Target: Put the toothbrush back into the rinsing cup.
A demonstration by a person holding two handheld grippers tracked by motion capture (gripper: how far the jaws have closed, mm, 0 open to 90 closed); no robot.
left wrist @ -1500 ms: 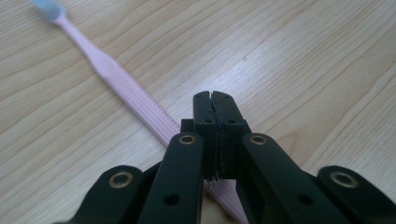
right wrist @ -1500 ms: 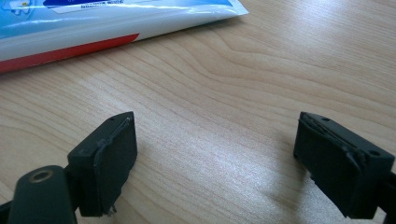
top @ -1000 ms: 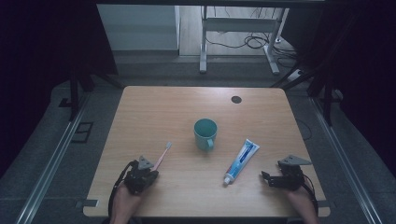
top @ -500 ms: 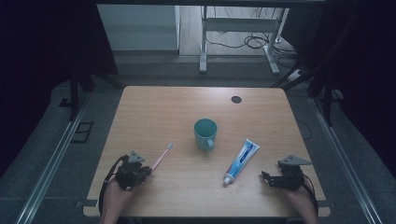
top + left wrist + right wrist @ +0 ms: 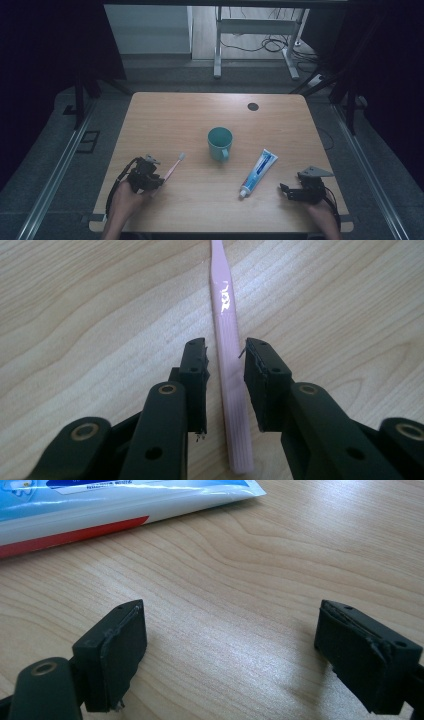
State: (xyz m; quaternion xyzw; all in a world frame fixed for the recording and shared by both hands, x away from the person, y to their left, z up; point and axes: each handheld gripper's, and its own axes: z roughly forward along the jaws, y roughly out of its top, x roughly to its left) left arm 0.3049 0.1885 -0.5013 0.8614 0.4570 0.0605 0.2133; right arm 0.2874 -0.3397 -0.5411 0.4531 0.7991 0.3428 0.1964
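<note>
A: What is on the surface [image 5: 165,120], counted?

B: One pink toothbrush [image 5: 173,165], one teal mug [image 5: 220,143], one tube of toothpaste [image 5: 257,171] and one small dark disc [image 5: 253,106] near the far edge. Two grippers: the left gripper [image 5: 156,176] at the near left, the right gripper [image 5: 284,190] at the near right.

A: Where does the toothbrush lie?

B: Flat on the wood, left of the mug and apart from it, bristles toward the far side, handle end at the left gripper.

A: What differs from a second ago?

B: The left hand [image 5: 125,200] and its gripper sit lower and further left in the high view than before. Its jaws have just been opening. The toothbrush, mug and tube lie where they lay. The right gripper has not shifted.

A: Does the left gripper have hold of the toothbrush?

B: No. In the left gripper view the handle [image 5: 227,375] runs between the two jaws with a gap on each side, so the pads do not press it. The jaws stand narrowly apart.

A: And the right gripper?

B: In the right gripper view its jaws stand wide apart over bare wood with nothing between them. The toothpaste tube [image 5: 110,505] lies beyond them, well clear.

A: What does the high view add?

B: The mug and the disc, and how the things lie relative to each other. The gap around the handle is too small to make out there.
</note>
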